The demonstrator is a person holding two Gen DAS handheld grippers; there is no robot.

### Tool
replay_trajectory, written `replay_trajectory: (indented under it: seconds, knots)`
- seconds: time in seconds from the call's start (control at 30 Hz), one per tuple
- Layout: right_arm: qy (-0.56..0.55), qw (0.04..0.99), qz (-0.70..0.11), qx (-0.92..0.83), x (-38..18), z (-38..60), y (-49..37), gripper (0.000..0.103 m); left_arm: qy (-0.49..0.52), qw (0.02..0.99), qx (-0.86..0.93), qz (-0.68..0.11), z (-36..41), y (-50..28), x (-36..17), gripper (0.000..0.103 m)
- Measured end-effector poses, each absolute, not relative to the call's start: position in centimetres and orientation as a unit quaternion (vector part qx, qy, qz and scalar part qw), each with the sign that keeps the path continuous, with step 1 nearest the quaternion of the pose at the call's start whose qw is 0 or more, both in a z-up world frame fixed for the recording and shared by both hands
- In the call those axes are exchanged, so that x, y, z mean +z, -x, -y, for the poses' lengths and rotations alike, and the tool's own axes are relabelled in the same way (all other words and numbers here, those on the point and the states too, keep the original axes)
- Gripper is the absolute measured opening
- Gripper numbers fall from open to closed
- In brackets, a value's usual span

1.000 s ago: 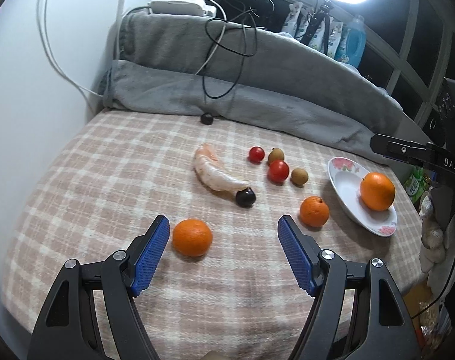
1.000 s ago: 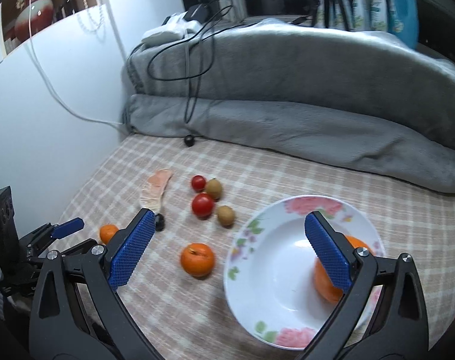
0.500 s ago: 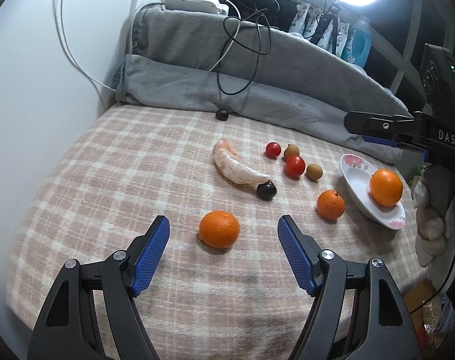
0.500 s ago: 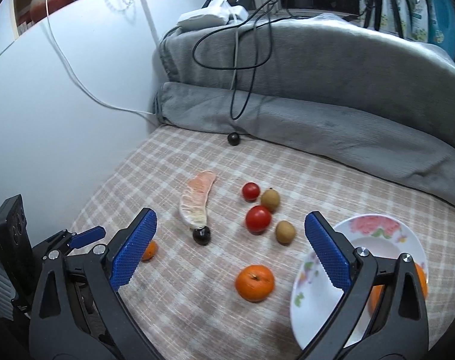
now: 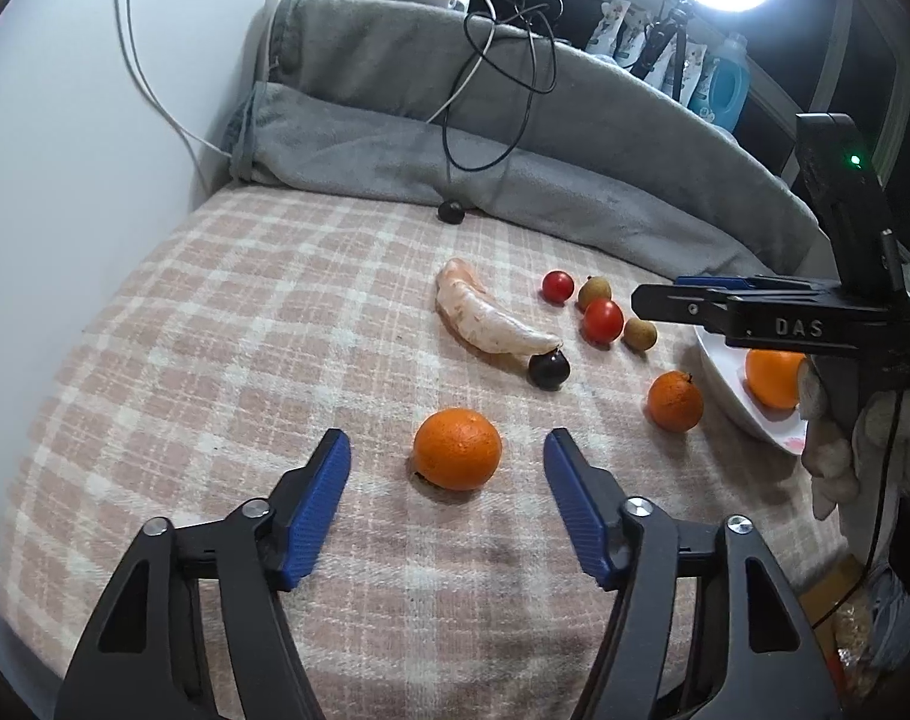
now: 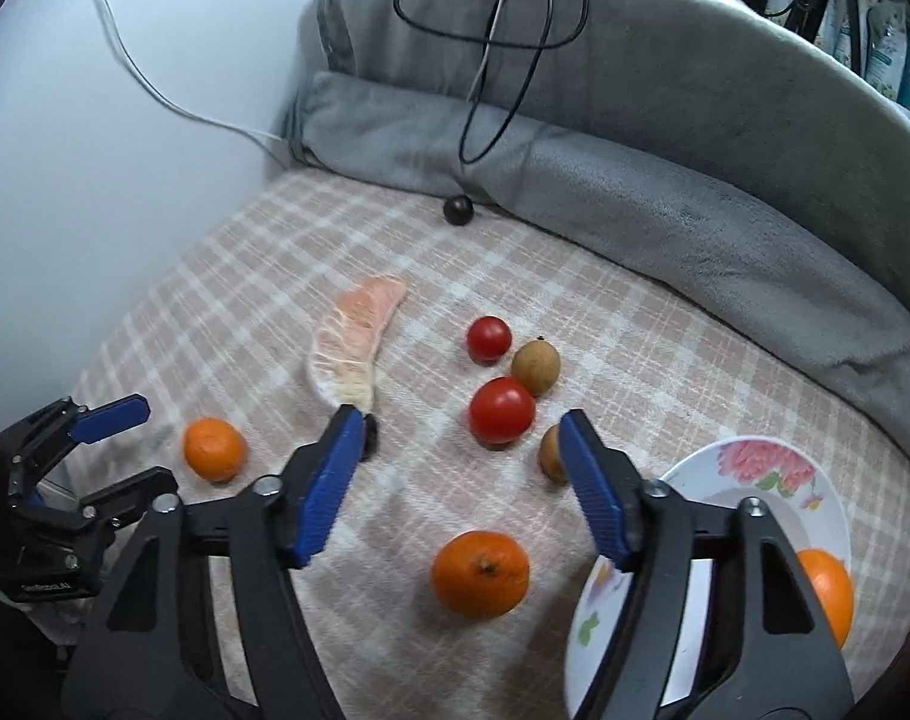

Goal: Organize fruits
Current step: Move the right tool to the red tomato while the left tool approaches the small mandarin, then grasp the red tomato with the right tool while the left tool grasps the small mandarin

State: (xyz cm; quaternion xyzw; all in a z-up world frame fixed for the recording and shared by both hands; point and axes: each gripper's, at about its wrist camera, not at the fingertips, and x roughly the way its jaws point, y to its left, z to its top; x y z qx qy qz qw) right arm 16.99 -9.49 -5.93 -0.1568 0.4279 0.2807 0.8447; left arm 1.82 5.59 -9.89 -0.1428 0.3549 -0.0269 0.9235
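My left gripper is open, its jaws on either side of an orange on the checked cloth; the same orange shows in the right wrist view. My right gripper is open and empty above a second orange, also seen in the left wrist view. A white flowered plate at the right holds a third orange. Two red tomatoes, two brown round fruits, a pomelo segment and a dark fruit lie between.
A grey blanket with black and white cables runs along the back. A small black ball lies at its foot. A white wall bounds the left side. The cloth's front edge drops off below the grippers.
My left gripper has moved right and forward until the near orange sits between its jaws. My right gripper has swung left off the plate, over the loose fruits.
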Motion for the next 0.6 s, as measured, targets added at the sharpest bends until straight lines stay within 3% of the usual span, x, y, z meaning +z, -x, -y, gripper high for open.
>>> replay_trajectory:
  seconds: [0.13, 0.27, 0.6]
  knots:
    - [0.163, 0.835, -0.448, 0.276, -6.7, 9.1, -18.6, 0.062, 0.143, 0.921, -0.033, -0.360, -5.4, -2.2, -10.3, 0.062]
    - [0.163, 0.823, -0.472, 0.272, -7.5, 8.9, -19.8, 0.053, 0.142, 0.921, -0.038, -0.361, -5.4, -2.5, -10.5, 0.057]
    - [0.175, 0.810, -0.496, 0.262, -9.5, 8.1, -21.0, 0.052, 0.135, 0.917, -0.047, -0.373, -5.1, -3.5, -11.3, 0.049]
